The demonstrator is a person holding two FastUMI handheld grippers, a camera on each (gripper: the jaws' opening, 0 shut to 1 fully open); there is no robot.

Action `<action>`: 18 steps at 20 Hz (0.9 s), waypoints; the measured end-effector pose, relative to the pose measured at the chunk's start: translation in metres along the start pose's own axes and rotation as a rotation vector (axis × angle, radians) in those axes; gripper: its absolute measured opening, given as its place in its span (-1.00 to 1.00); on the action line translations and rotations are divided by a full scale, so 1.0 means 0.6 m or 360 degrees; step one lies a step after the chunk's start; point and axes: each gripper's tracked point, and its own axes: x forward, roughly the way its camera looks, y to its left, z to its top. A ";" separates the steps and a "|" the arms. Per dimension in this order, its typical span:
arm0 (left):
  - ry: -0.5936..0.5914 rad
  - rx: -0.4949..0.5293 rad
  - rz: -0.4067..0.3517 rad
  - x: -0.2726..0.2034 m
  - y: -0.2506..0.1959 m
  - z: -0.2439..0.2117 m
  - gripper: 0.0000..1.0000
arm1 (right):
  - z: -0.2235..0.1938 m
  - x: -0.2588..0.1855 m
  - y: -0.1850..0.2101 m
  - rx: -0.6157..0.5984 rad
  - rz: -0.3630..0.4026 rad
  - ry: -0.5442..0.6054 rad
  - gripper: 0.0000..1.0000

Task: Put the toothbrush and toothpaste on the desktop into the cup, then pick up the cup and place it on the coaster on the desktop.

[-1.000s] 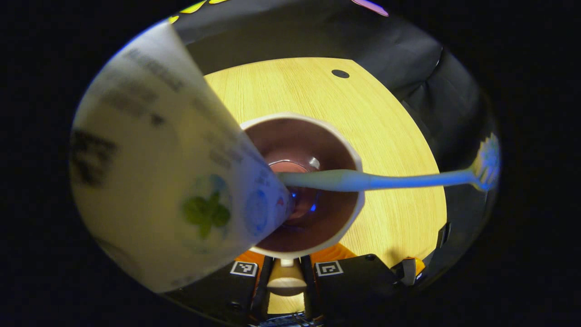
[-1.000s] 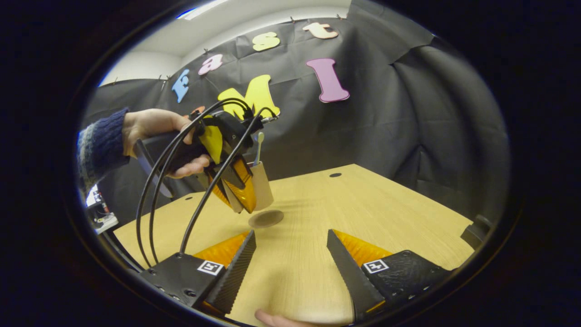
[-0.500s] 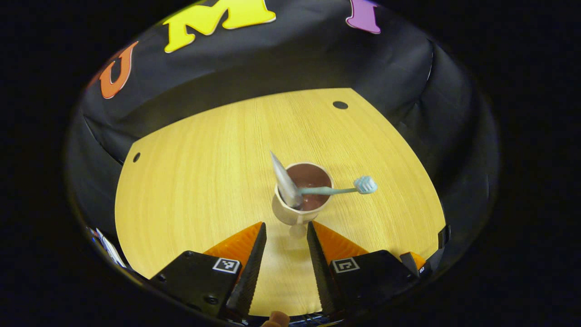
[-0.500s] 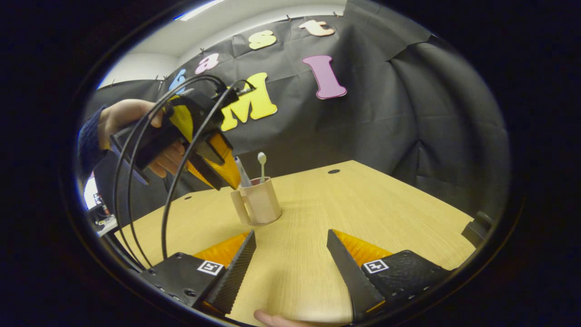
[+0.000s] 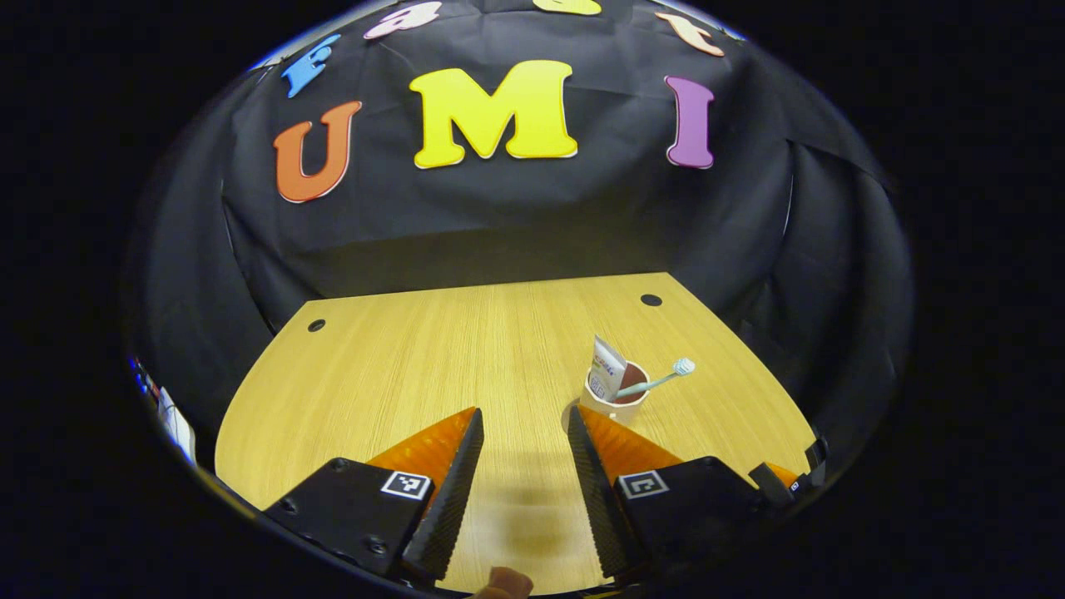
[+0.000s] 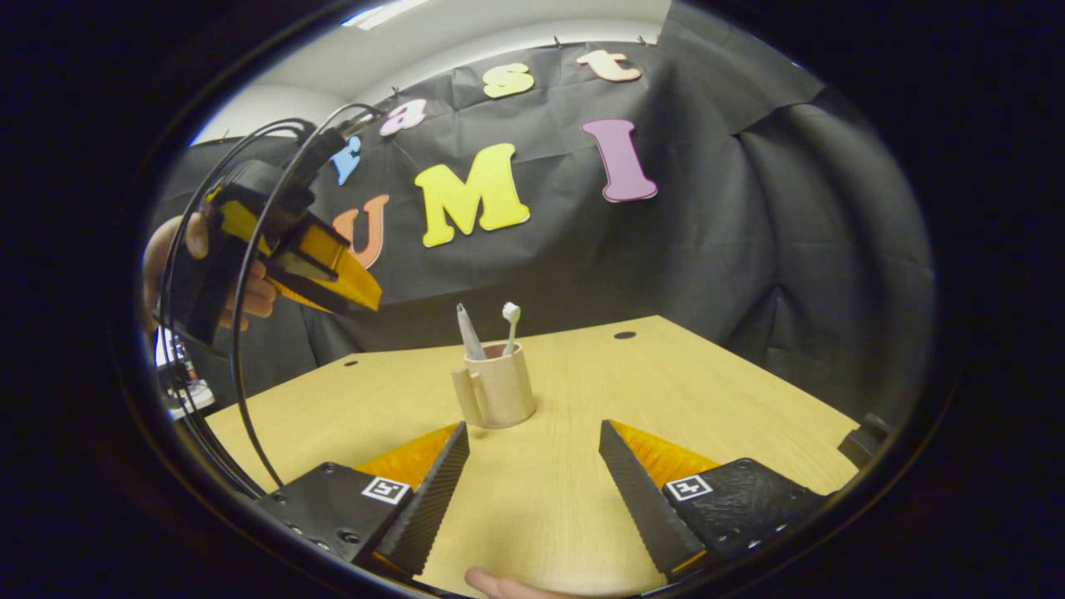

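In the left gripper view, the left gripper (image 5: 520, 424) hangs above the wooden desktop (image 5: 399, 366) with its 2 fingers spread apart and nothing between them. The cup (image 5: 614, 398) stands upright on the desktop just ahead of the right-hand finger's tip, a little to the right of the gripper's centre line and apart from both fingers. Inside it, the toothpaste (image 5: 606, 368) tube leans at the cup's left side with its flat end up, and the toothbrush (image 5: 659, 380) slants out over the rim to the right, bristle head highest. In the right gripper view, the right gripper (image 6: 534, 437) is held low over the desktop (image 6: 707, 399), its 2 fingers also wide apart and empty. The cup (image 6: 497, 393) sits ahead of it, nearer the left-hand finger than the right-hand one, with the handle turned to the left. The toothpaste (image 6: 468, 330) and toothbrush (image 6: 509, 324) stick up side by side out of it. A thin dark edge shows under the cup's base; whether that is the coaster cannot be told for sure. The left gripper (image 6: 345, 283) appears up and to the left of the cup, well clear of it, raised in the air and held by a hand (image 6: 200, 266), with cables (image 6: 241, 349) looping down from it.
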 end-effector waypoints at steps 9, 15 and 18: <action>-0.0504 -0.0079 0.0125 -0.088 0.087 -0.043 0.97 | 0.080 -0.014 0.094 -0.0241 0.0011 -0.0141 0.92; -0.0804 0.0002 0.0146 -0.116 0.092 -0.060 0.95 | 0.141 -0.041 0.151 -0.0324 -0.0025 -0.0272 0.92; -0.0793 -0.0039 0.0062 -0.117 0.082 -0.073 0.96 | 0.158 -0.059 0.176 -0.0400 -0.0040 -0.0345 0.92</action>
